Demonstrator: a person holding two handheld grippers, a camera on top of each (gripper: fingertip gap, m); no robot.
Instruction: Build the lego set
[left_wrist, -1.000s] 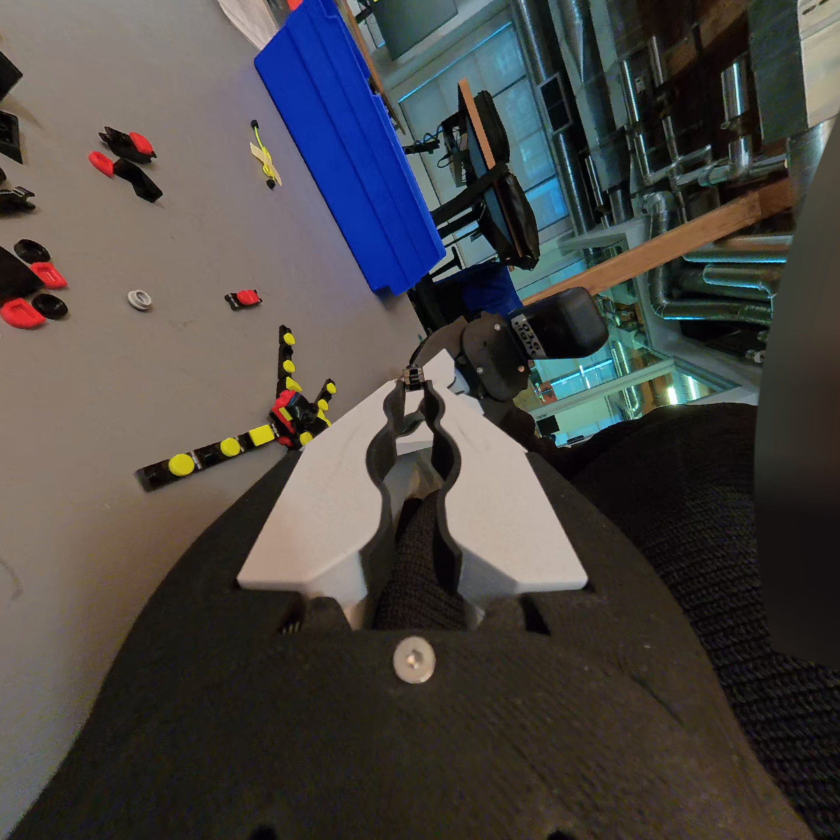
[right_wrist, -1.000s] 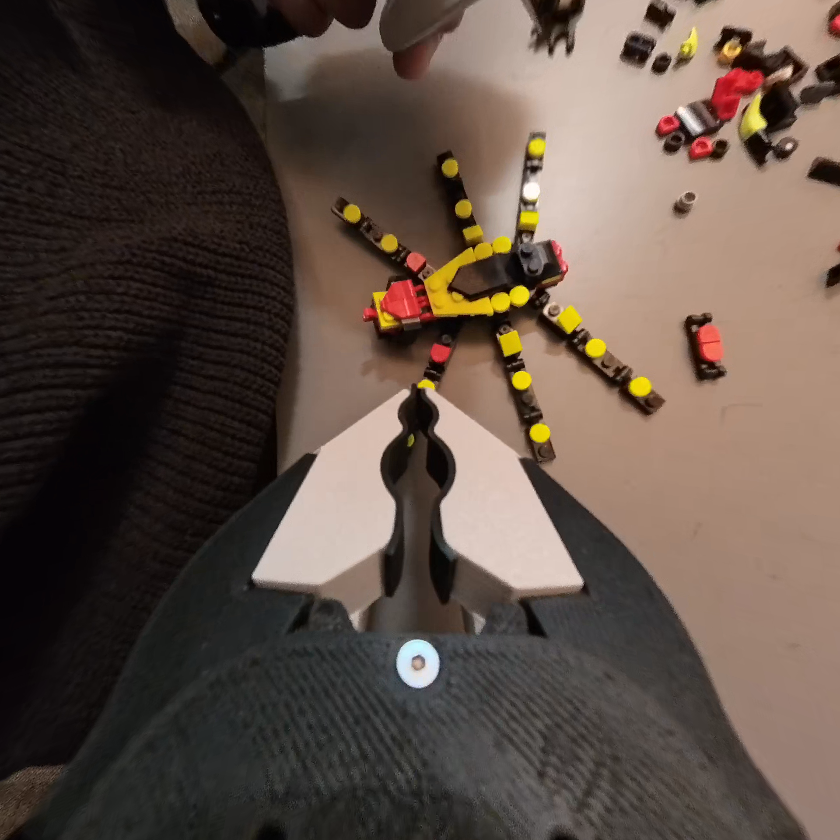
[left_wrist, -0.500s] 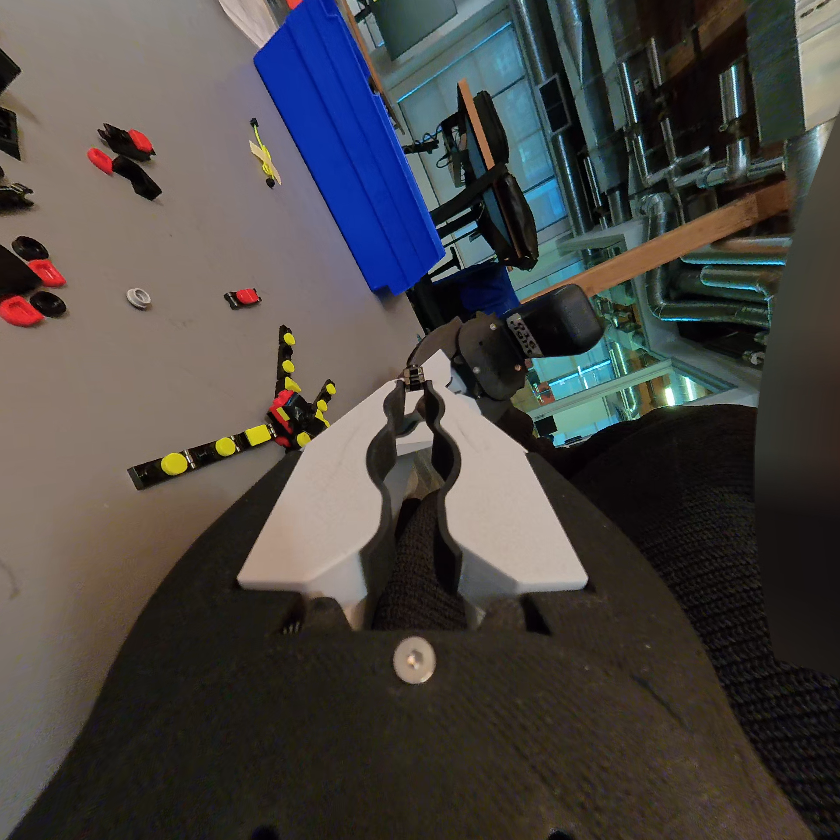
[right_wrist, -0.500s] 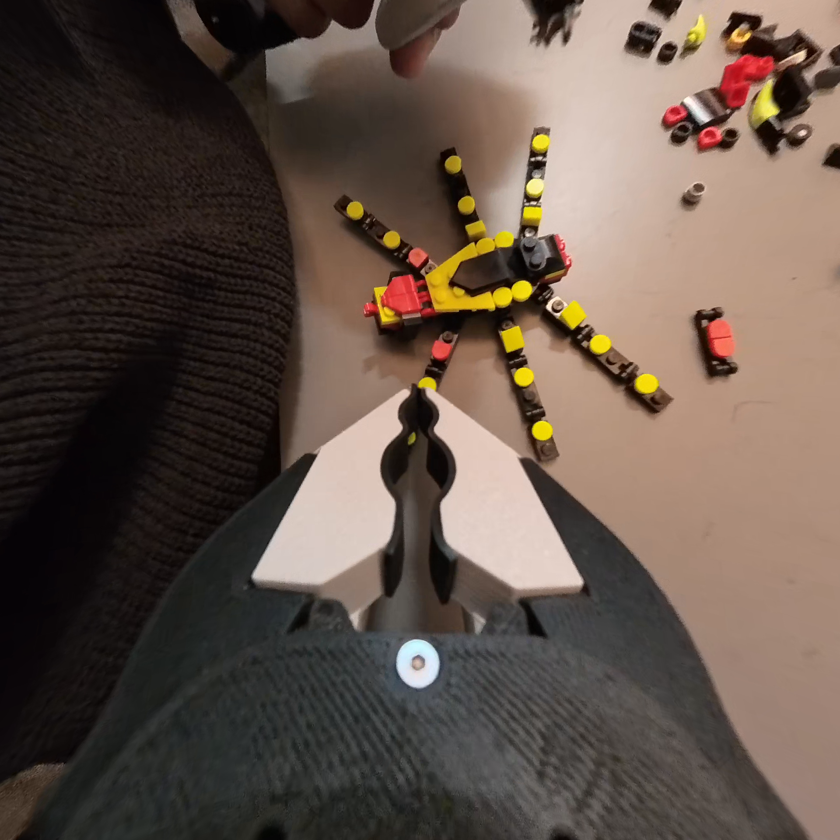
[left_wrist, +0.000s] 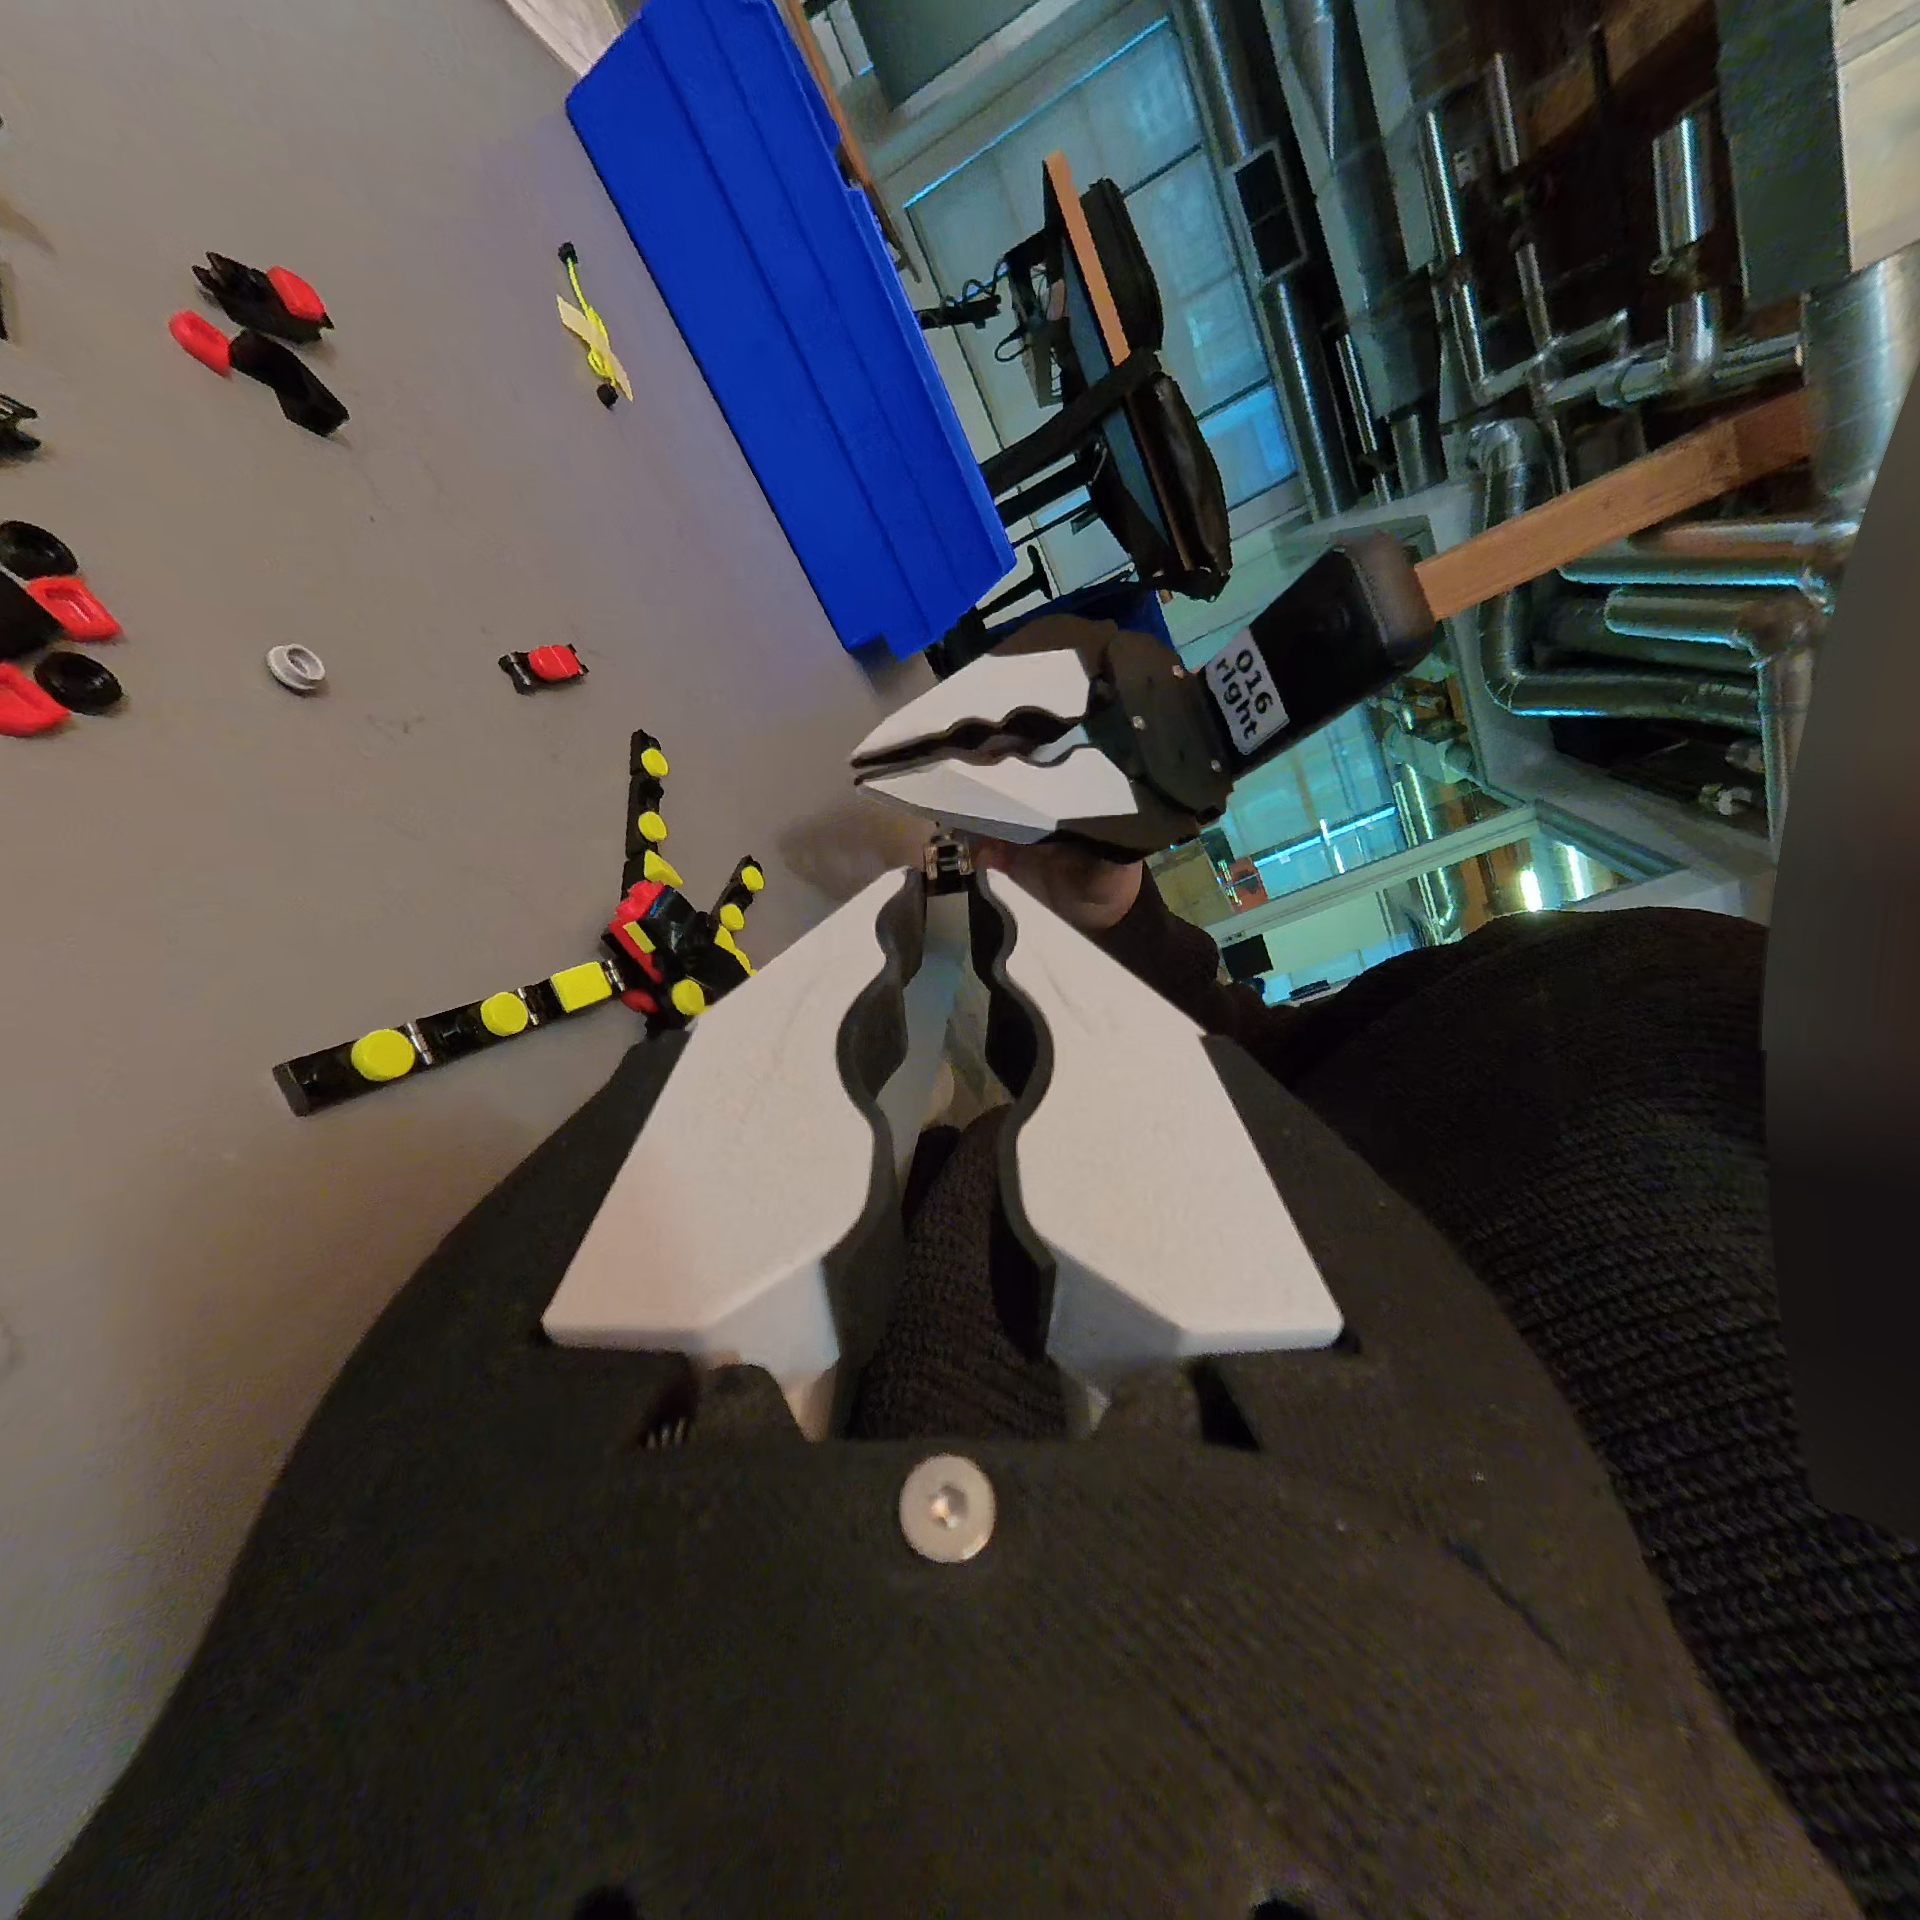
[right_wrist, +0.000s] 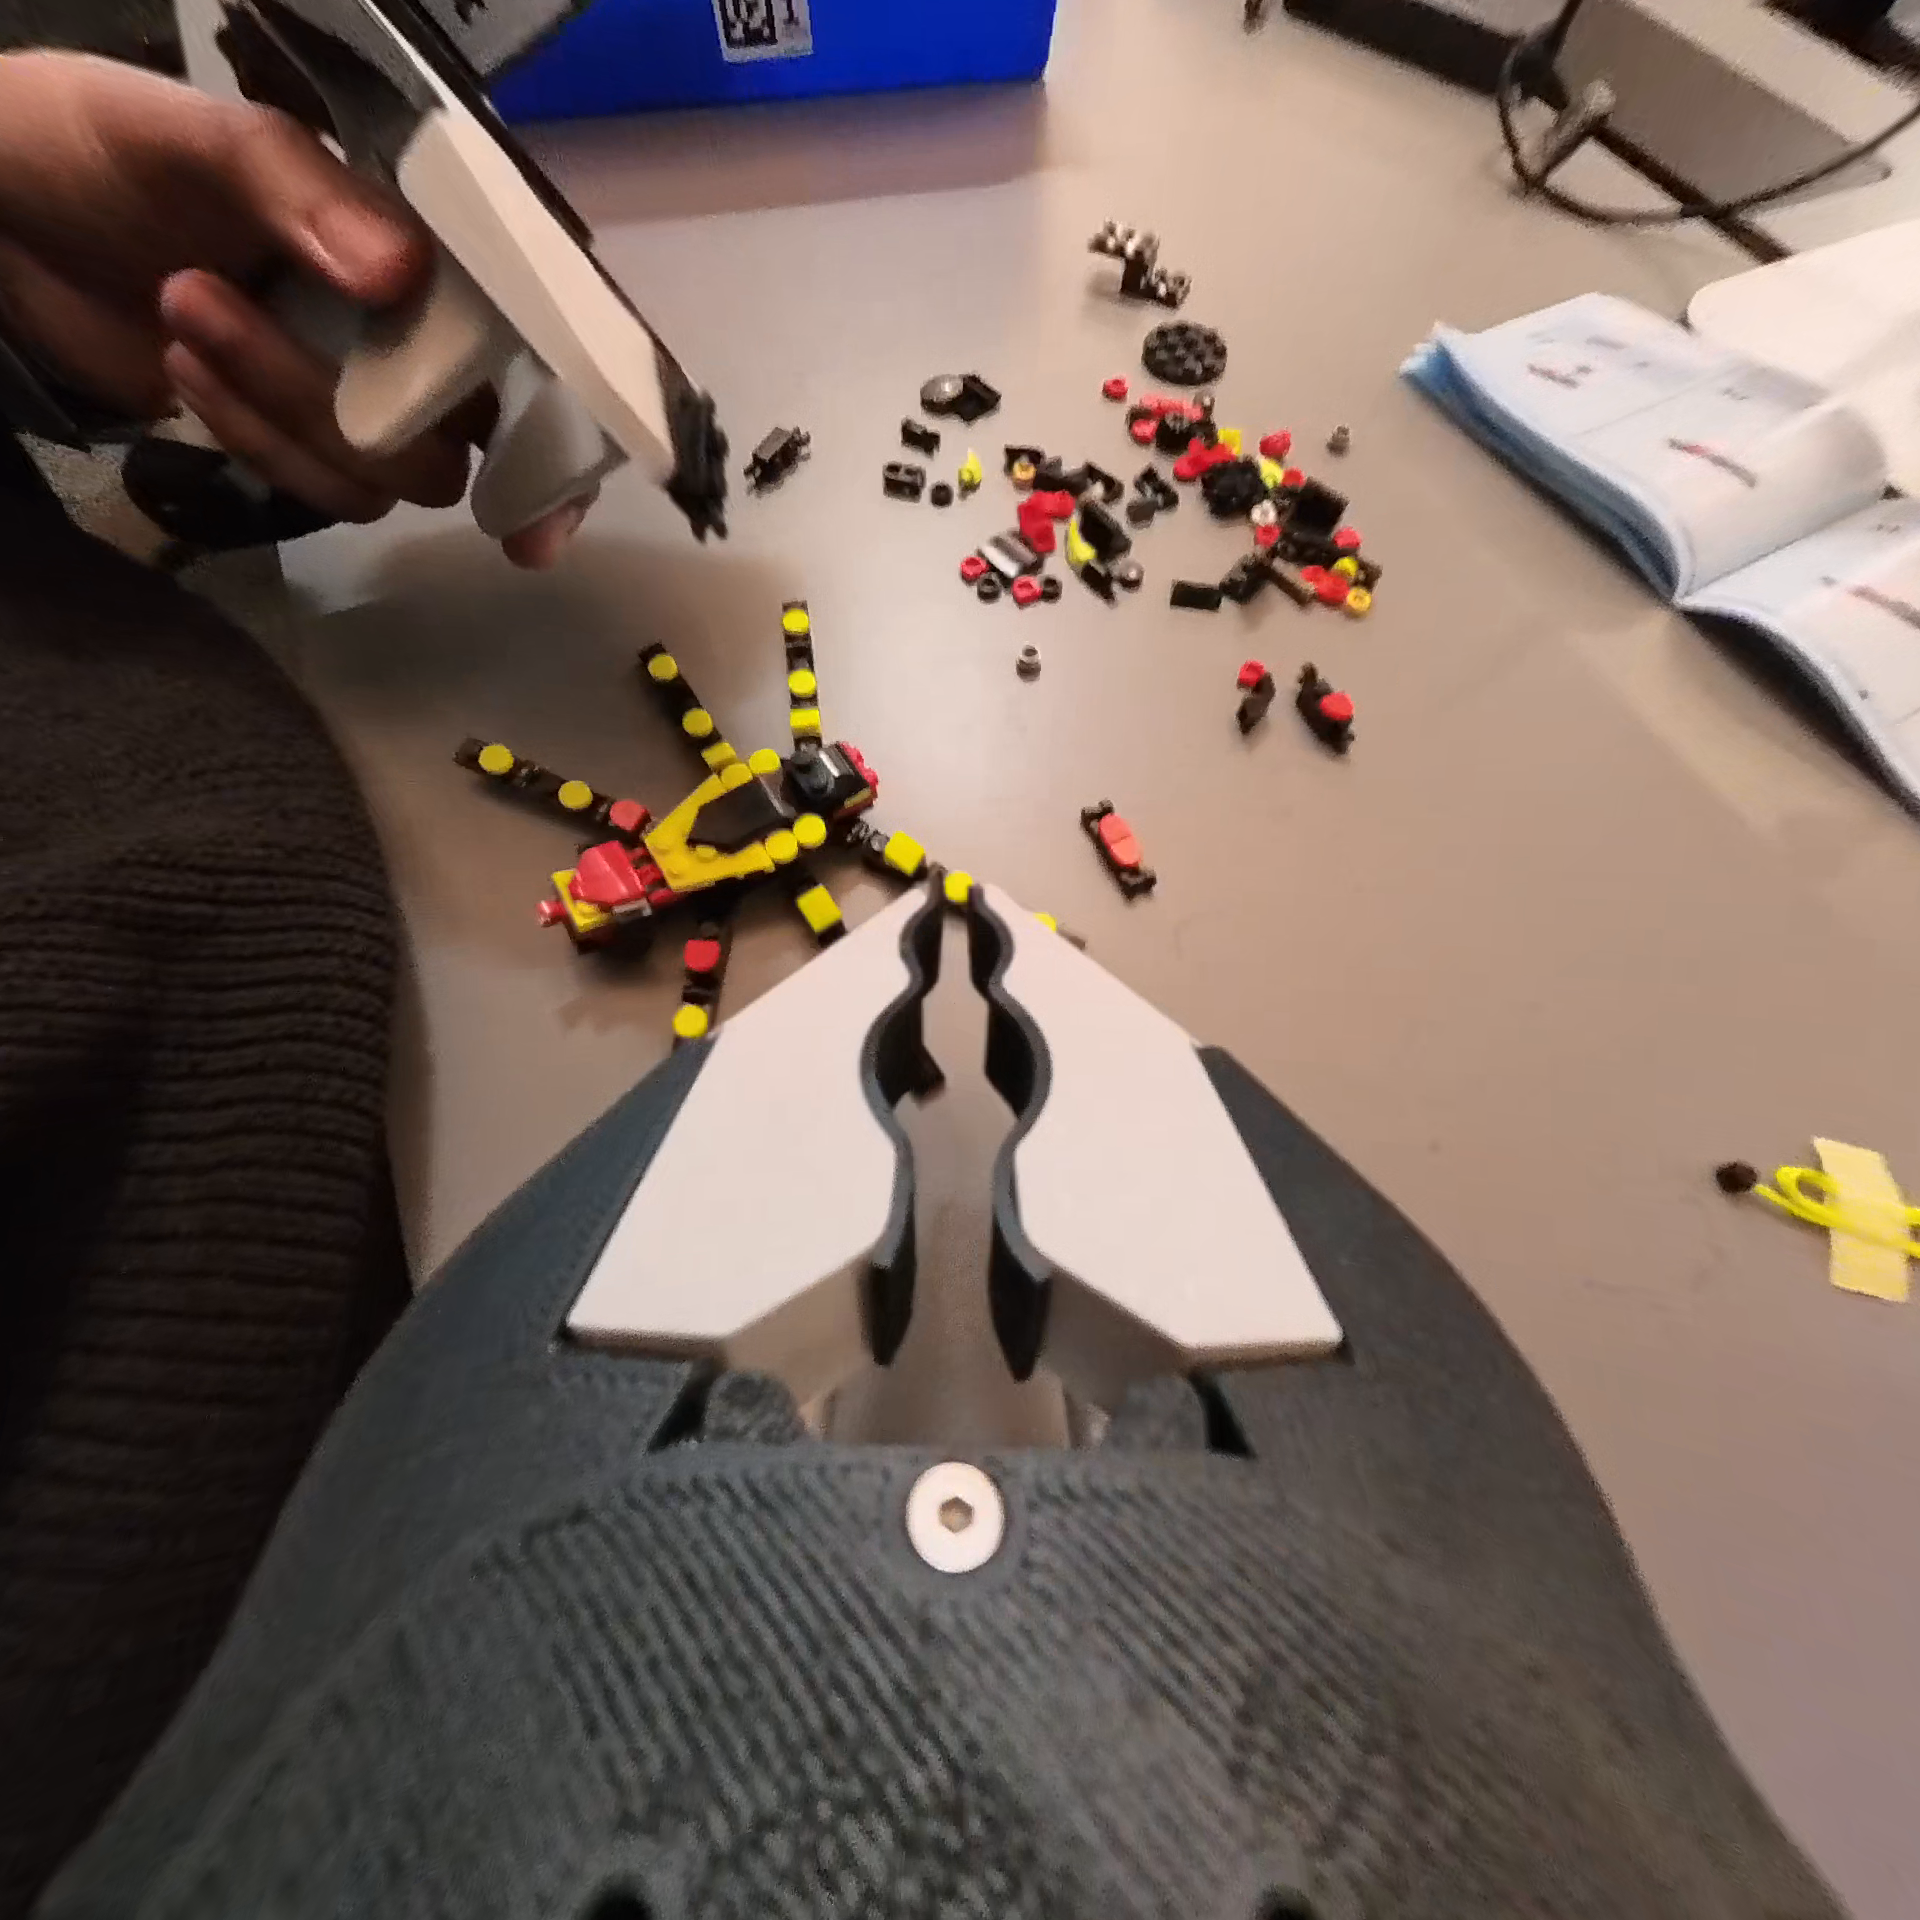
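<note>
The spider-like lego model (right_wrist: 717, 831), yellow, black and red with long studded legs, lies on the grey table (right_wrist: 1455, 987); it also shows in the left wrist view (left_wrist: 665, 935). My left gripper (left_wrist: 948, 883) is shut on a small black lego piece (left_wrist: 948, 860) and holds it in the air. In the right wrist view the left gripper (right_wrist: 694, 457) is at the upper left, held by a hand, above and behind the model. My right gripper (right_wrist: 948, 896) is shut and empty, just above the model's near legs. It also shows in the left wrist view (left_wrist: 868, 769).
A pile of loose black, red and yellow pieces (right_wrist: 1164, 499) lies beyond the model. An open instruction booklet (right_wrist: 1714, 447) is at the right, a blue bin (left_wrist: 790, 332) at the far edge. A red-and-black piece (right_wrist: 1117, 847) and a yellow taped band (right_wrist: 1849, 1216) lie apart. One gripper's finger ends stand about 9 cm off the other's.
My right gripper has risen and tilted up, so it now sits just above the left gripper's tip and sees more of the table. The left gripper still holds its piece, nearly still.
</note>
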